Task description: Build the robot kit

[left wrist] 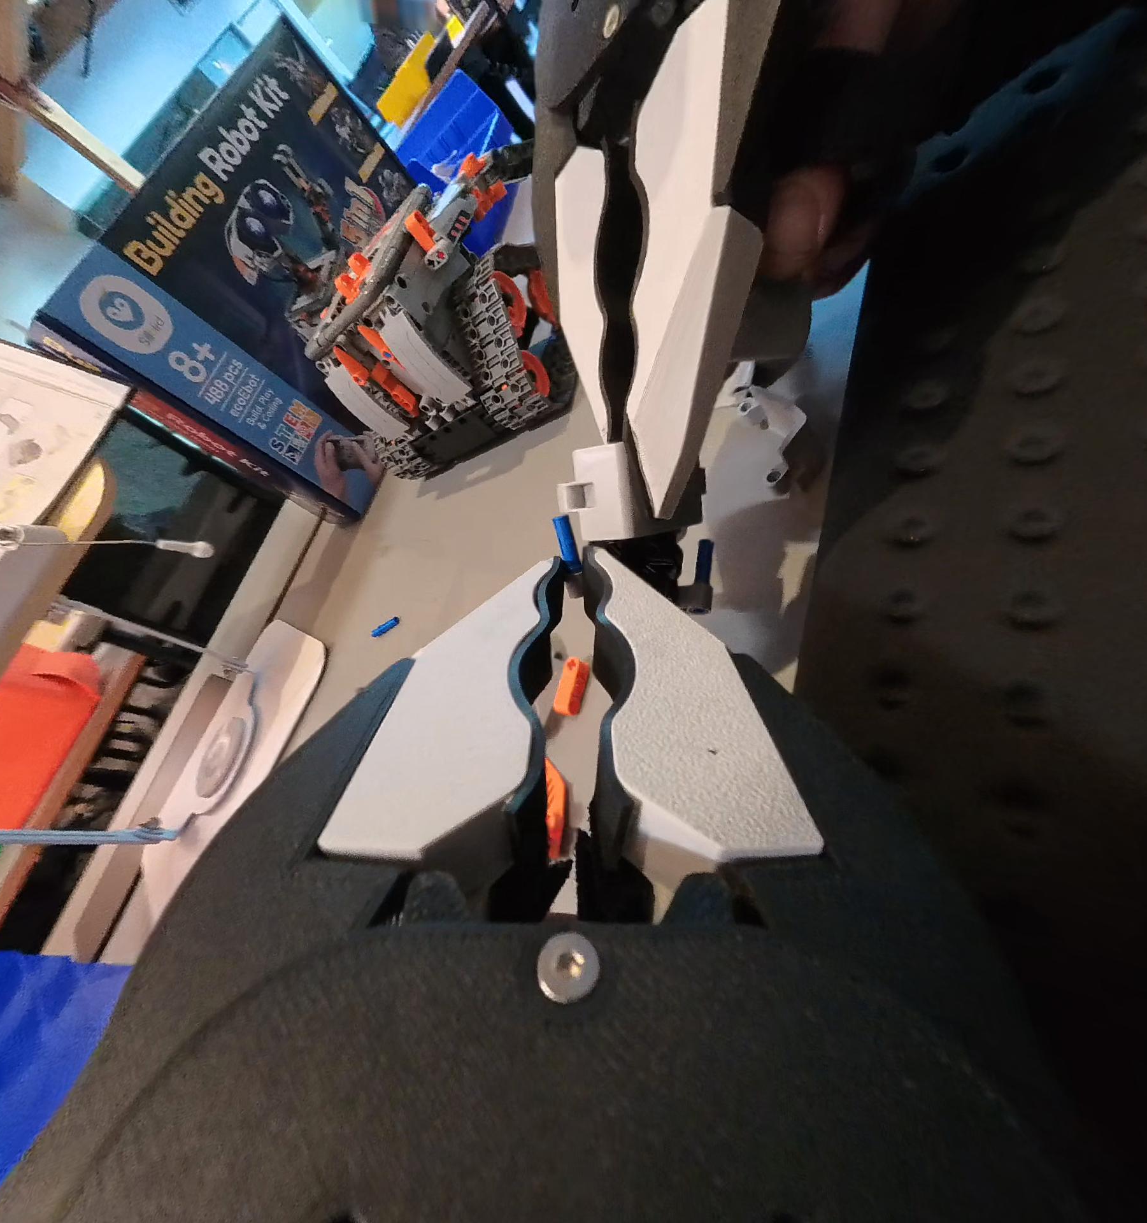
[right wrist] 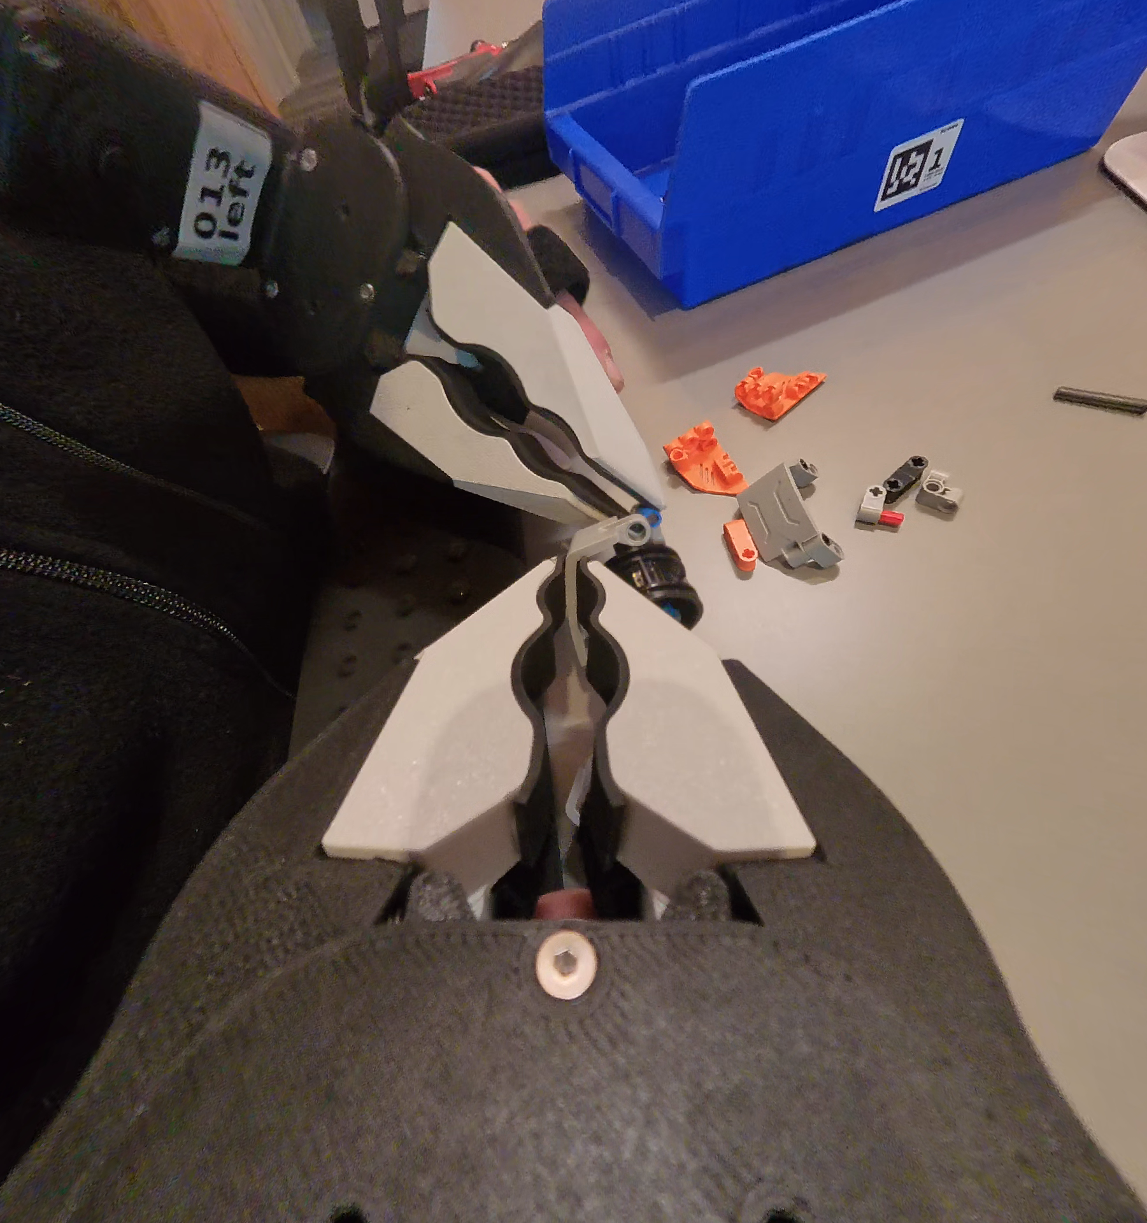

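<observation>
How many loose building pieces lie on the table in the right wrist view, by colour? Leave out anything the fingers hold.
Orange pieces: 3
Grey pieces: 3, one with a red pin
Black pieces: 2
Total: 8

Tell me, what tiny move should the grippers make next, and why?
Probably ease the left gripper forward to press its small blue plastic pin into the round end hole of the bent grey plastic beam clamped in the right gripper: pin and hole sit almost touching.
</observation>
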The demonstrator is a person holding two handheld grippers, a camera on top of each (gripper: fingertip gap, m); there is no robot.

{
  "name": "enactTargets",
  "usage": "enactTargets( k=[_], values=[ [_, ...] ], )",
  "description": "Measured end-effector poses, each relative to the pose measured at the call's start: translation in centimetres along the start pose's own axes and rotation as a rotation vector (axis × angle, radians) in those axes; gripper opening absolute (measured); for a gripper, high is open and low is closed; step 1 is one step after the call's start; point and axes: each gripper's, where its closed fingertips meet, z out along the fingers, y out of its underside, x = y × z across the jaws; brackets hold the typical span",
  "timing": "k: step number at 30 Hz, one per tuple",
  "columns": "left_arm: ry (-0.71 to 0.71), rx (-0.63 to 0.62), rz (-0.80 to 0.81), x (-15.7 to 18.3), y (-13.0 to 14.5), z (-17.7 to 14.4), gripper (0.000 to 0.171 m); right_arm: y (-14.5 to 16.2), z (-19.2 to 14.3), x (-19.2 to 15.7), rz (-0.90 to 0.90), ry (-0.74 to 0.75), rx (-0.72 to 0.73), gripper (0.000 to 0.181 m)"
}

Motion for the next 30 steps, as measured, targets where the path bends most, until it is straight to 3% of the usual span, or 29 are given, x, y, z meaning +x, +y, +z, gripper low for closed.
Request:
enactTargets(
  k=[14, 30],
  values=[
    [-0.12, -0.077, 0.284, 0.5, 0.5, 0.1, 0.002, 0.6, 0.5, 0.2, 0.045, -0.051, -0.046, 0.0],
    [-0.087, -0.143, 0.304, 1.4, 1.4, 0.5, 0.001, 2.1, 0.9, 0.5, -0.034, -0.053, -0.198, 0.0]
  ],
)
